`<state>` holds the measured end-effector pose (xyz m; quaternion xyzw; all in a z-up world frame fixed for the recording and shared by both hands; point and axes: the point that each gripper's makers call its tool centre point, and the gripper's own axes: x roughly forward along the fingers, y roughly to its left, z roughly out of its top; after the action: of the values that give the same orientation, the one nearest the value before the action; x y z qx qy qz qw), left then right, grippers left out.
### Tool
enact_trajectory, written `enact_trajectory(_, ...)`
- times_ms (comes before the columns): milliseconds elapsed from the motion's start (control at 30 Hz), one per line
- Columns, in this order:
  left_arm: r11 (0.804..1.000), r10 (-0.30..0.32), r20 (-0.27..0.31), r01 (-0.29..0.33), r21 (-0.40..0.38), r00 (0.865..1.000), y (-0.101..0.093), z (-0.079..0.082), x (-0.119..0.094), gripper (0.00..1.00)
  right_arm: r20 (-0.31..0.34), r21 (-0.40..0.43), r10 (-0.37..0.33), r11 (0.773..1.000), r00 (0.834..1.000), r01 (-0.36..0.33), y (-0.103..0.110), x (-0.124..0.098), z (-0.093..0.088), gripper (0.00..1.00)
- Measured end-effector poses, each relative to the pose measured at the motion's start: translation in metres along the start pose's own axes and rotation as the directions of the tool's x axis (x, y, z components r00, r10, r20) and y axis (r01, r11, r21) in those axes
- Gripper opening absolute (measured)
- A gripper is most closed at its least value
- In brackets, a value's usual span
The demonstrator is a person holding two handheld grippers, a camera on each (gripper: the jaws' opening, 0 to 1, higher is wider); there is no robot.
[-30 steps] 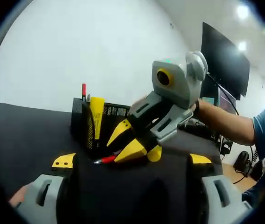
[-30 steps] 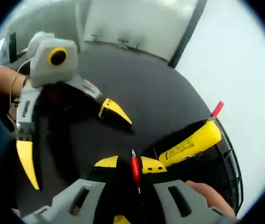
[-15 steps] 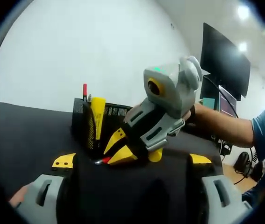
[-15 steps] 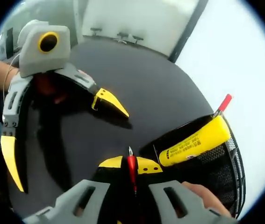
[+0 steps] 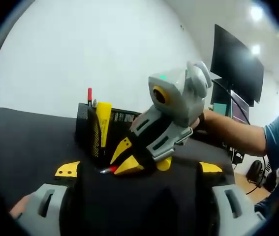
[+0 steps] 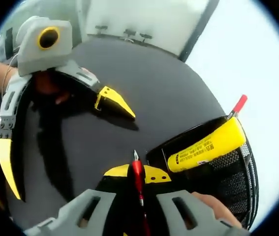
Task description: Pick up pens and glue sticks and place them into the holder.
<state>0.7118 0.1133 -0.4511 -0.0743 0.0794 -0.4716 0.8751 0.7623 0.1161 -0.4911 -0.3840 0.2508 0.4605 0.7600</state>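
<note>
The right gripper has its jaws clamped on a red pen, at nine o'clock of the black mesh holder, which contains a yellow glue stick. The left gripper holds nothing, jaws wide apart over the dark table.

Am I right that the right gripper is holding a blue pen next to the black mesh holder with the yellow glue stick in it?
Not quite: the pen is red, not blue, as the right gripper view shows. The right gripper does hold it beside the black mesh holder, which has the yellow glue stick in it.
</note>
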Motion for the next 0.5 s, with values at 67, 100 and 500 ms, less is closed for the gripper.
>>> enact_trajectory(67,1.0,0.001,0.0,-0.001,0.001,1.0,0.0,0.0,0.0,0.95,-0.021,-0.033,-0.013,0.999,1.0,0.012,0.0,0.003,-0.002,0.06)
enact_trajectory(100,1.0,0.002,0.0,-0.002,0.0,1.0,0.0,0.0,0.0,0.95,-0.019,-0.037,-0.012,0.999,1.0,0.012,0.001,0.003,-0.001,0.06)
enact_trajectory(500,1.0,0.0,-0.005,0.0,0.005,1.0,0.0,-0.001,0.0,0.95,0.039,-0.021,-0.033,0.999,0.999,0.034,-0.008,-0.019,0.011,0.04)
